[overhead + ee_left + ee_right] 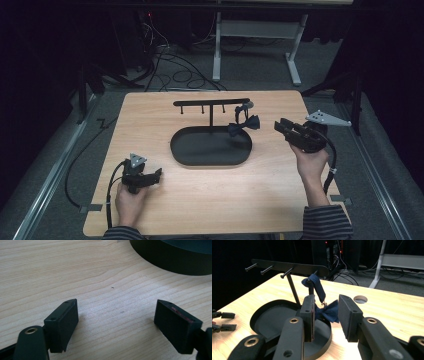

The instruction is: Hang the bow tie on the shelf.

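High view: nearest, short of the tray (200, 155) and to its left, the left gripper (156, 174) rests low over the table (210, 205), jaws apart and empty. Right of the tray, the right gripper (281, 126) points at the bow tie (244, 125), jaws apart. The bow tie hangs from the rack (211, 103) rising from the tray's far edge.

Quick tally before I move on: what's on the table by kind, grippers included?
Black hanger stand with oval tray base: 1
Pegs on its bar: 4
Dark blue bow tie, hung on one peg: 1
Grippers: 2, left gripper and right gripper
Total: 8
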{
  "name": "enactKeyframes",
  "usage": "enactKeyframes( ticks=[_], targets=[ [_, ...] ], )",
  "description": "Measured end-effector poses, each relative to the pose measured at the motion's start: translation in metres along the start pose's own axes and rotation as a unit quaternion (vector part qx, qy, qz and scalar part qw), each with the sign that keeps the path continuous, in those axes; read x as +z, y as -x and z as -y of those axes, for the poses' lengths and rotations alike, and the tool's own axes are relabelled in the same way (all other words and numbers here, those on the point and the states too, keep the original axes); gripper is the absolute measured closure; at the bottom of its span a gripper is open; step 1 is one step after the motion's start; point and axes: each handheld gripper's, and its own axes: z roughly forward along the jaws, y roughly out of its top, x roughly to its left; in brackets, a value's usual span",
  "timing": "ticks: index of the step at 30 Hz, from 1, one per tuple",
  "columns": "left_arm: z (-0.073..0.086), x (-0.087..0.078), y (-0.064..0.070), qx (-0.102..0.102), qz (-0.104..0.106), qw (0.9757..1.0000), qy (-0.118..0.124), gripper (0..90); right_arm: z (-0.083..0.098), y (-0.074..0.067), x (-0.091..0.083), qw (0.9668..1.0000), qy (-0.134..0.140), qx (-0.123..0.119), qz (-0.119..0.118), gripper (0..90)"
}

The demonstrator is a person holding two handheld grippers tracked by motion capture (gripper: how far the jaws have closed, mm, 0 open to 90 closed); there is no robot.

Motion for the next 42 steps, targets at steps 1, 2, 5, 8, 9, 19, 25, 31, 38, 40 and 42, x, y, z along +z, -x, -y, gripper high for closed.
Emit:
enactKeyframes(
  ticks=[1, 2, 5, 8, 9, 19, 25, 31, 38, 40, 42],
  targets=[
    [0.000, 0.000, 0.000, 0.000, 0.000, 1.0000, 0.000, 19.9, 0.002, 0.001, -0.002, 1.0000, -0.001, 0.003, 0.000, 68.5],
    [0.000, 0.000, 0.000, 0.000, 0.000, 1.0000, 0.000, 19.9, 0.002, 0.001, -0.002, 1.0000, -0.001, 0.003, 0.000, 68.5],
    [0.000, 0.000, 0.000, 0.000, 0.000, 1.0000, 0.000, 19.9, 0.006, 0.002, -0.005, 0.9999, -0.002, 0.012, -0.005, 68.1],
    [0.000, 0.000, 0.000, 0.000, 0.000, 1.0000, 0.000, 19.9, 0.009, 0.003, -0.009, 0.9998, 0.000, 0.018, -0.012, 67.6],
    [0.000, 0.000, 0.000, 0.000, 0.000, 1.0000, 0.000, 19.9, 0.011, 0.003, -0.010, 0.9997, 0.000, 0.020, -0.012, 67.6],
    [0.000, 0.000, 0.000, 0.000, 0.000, 1.0000, 0.000, 19.9, 0.023, 0.007, -0.017, 0.9994, 0.001, 0.033, -0.012, 67.2],
    [0.000, 0.000, 0.000, 0.000, 0.000, 1.0000, 0.000, 19.9, 0.032, 0.009, -0.015, 0.9990, -0.002, 0.042, -0.014, 67.2],
    [0.000, 0.000, 0.000, 0.000, 0.000, 1.0000, 0.000, 19.9, 0.037, 0.009, -0.013, 0.9988, -0.004, 0.046, -0.015, 67.2],
    [0.000, 0.000, 0.000, 0.000, 0.000, 1.0000, 0.000, 19.9, 0.045, 0.010, -0.016, 0.9985, -0.004, 0.052, -0.016, 67.0],
    [0.000, 0.000, 0.000, 0.000, 0.000, 1.0000, 0.000, 19.9, 0.047, 0.010, -0.017, 0.9983, -0.006, 0.057, -0.014, 67.0],
    [0.000, 0.000, 0.000, 0.000, 0.000, 1.0000, 0.000, 19.9, 0.050, 0.010, -0.018, 0.9982, -0.006, 0.058, -0.014, 67.0]
  ],
)
